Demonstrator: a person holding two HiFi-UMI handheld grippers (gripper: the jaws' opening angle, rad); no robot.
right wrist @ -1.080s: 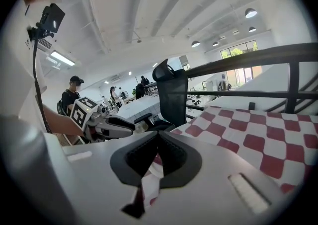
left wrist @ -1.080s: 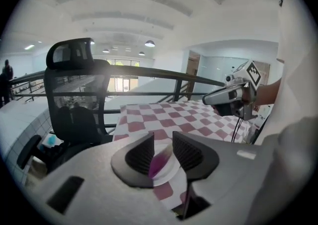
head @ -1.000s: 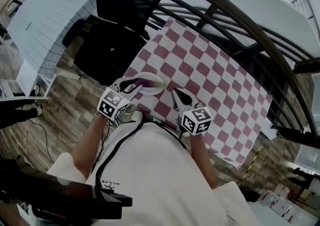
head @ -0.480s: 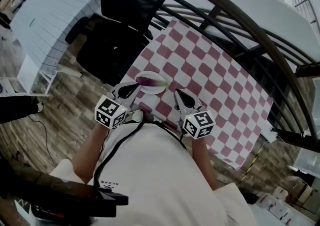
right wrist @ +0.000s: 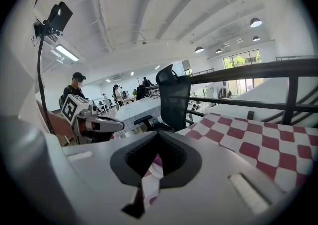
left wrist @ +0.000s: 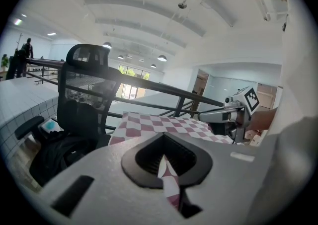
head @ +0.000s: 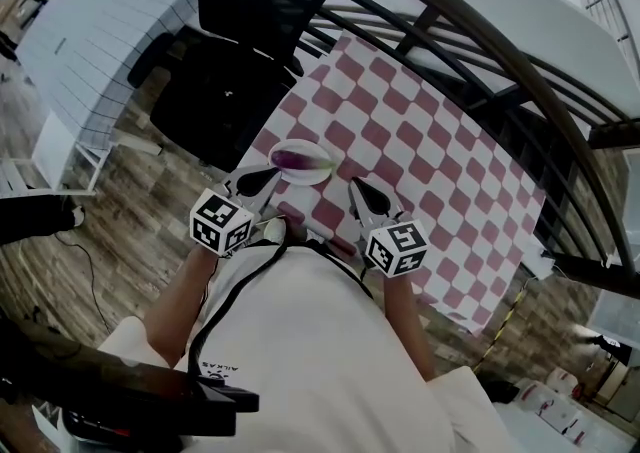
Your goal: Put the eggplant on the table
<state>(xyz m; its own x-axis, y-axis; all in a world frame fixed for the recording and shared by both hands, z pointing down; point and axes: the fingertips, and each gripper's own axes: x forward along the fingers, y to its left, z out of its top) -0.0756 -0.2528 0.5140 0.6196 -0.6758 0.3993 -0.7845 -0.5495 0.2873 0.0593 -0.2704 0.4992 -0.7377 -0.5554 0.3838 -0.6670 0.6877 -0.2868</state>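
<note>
The dark purple, elongated eggplant (head: 296,155) lies in a shallow white plate (head: 320,170) at the near edge of the red-and-white chequered table (head: 430,151), close to its near left corner. It does not rest on the cloth itself.

The left gripper (head: 262,178) sits just beside the plate, jaws pressed together on nothing. The right gripper (head: 361,193), over the same edge, is likewise closed and empty. Judgement: neither is set for a grasp.

The eggplant's stem end is too small to identify. The person's torso hides part of the near edge.
</note>
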